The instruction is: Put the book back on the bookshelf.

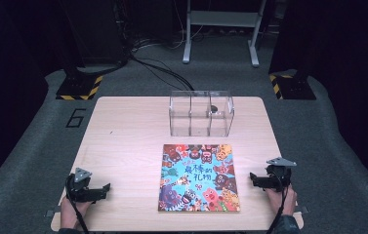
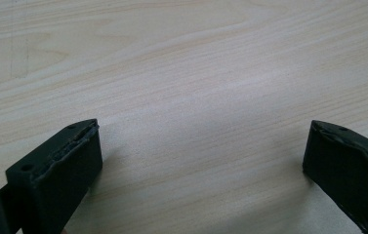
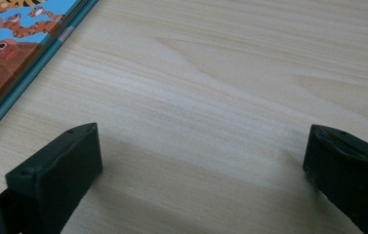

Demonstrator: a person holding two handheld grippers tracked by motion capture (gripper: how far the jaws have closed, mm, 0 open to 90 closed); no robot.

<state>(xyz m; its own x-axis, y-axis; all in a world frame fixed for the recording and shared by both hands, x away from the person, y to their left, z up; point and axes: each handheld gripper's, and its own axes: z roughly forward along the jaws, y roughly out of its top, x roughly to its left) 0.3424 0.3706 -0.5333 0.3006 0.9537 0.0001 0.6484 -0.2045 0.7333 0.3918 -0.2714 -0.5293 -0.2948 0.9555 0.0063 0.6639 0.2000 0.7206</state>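
Near edge: my two hands come in at the bottom of the high view, each resting a hand-held gripper on the counter [image 1: 123, 122], one on either side of the picture book [image 1: 198, 178].
Book, place: I see it lying flat and closed, cover up, toward the near edge and right of centre, well apart from the left hand-held gripper [image 1: 101, 189] and nearer the right hand-held gripper [image 1: 254, 178].
Book, handling: I judge it thin, light and fairly stiff, a glossy cover likely to slip under the pads. Flat on the wood, it offers no lip; I would slide a jaw under the right-hand long edge, or nudge it over the counter's rim first.
Left hand-held gripper: jaws wide apart, nothing between them but bare wood.
Right hand-held gripper: jaws equally spread and empty; the book's teal edge [image 3: 35, 73] crosses the upper left of the right gripper view.
Clear box [image 1: 201, 113]: stands beyond the book, split by dividers into compartments.
Hard to make out: a small dark thing [image 1: 214, 109] sits in the box's right part; I cannot tell what it is. Book thickness and spine side are unclear to me.
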